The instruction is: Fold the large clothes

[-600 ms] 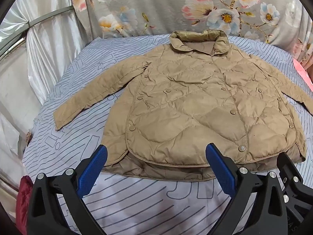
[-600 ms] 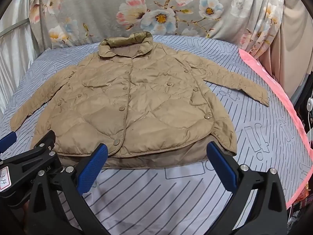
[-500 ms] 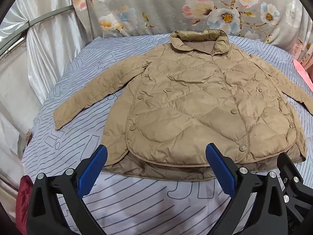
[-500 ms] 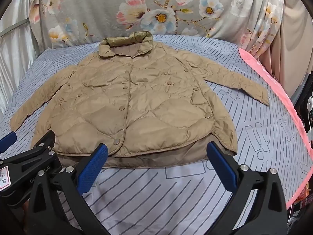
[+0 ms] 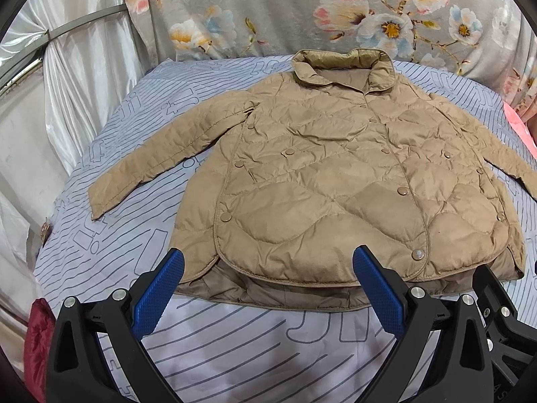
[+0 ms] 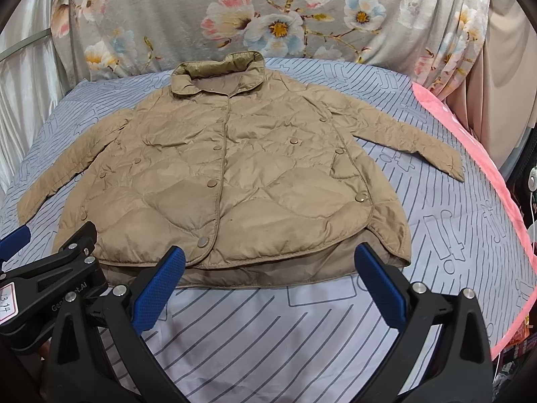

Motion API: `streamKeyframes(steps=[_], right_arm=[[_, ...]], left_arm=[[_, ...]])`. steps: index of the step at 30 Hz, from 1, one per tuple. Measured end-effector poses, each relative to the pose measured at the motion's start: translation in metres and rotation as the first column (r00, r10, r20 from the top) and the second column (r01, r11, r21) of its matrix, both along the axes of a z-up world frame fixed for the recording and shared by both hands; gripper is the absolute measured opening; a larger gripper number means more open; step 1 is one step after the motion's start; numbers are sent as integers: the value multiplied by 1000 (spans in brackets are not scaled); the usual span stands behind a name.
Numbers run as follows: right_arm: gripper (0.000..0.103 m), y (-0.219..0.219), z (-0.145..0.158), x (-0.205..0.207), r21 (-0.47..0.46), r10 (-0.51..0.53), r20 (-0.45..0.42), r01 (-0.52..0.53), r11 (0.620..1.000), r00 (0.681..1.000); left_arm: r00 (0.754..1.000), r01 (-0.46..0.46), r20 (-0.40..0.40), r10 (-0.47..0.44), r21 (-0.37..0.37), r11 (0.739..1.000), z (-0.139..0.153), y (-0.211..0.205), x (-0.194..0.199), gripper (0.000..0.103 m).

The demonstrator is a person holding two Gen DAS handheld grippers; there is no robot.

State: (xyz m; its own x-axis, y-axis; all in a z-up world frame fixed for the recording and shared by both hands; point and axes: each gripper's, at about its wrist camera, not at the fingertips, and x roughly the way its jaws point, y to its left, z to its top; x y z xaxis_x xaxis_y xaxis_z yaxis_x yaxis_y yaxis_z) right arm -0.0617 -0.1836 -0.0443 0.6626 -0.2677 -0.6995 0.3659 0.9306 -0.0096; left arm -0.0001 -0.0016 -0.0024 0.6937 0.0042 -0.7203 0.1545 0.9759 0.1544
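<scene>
- The left gripper [image 5: 268, 263] is wide open and holds nothing. Its blue pads [image 5: 157, 294] hang in the air over the bed sheet [image 5: 235, 352].
- The right gripper [image 6: 270, 263] is wide open too, and it is empty. It sits just beside the left one, and both tip down toward the bed.
- Just ahead of both grippers is the bottom hem [image 5: 285, 285] of a tan puffy jacket [image 5: 335, 174]. The hem is near the pads, but I cannot see them touch it.
- The jacket lies flat on the bed with its front up. The snap buttons [image 5: 418, 254] look done up.
- Its collar [image 5: 342, 65] is at the far end from the grippers, up by the flowery cloth [image 5: 302, 10].
- One sleeve [image 5: 161, 161] sticks out to the left of the left gripper. The other sleeve [image 6: 412, 144] sticks out to the right of the right gripper, toward a pink edge [image 6: 470, 141] of the bed.
- A bit of the back lining peeks out under the front hem.
- How far along: I think the folding has not begun. The jacket is spread out and smooth, so it is ready.
- No sleeve is folded in, and the body is not folded over.
- What is left: I think all of it. The sleeves need to come in over the body, and then the body needs folding up.
</scene>
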Motion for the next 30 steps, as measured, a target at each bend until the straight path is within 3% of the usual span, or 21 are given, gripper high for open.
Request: streamKeyframes(steps=[21,30], right_arm=[[98,-3,-5,3,9,-6,-3,6,1000,1000],[98,-2,-7,5,11,-6,-5,6,1000,1000]], left_arm=[[1000,-1,-1,1,0,1000,-2,1,5,98],[998,-8,63,8,7,1000,-2,-2,9,98]])
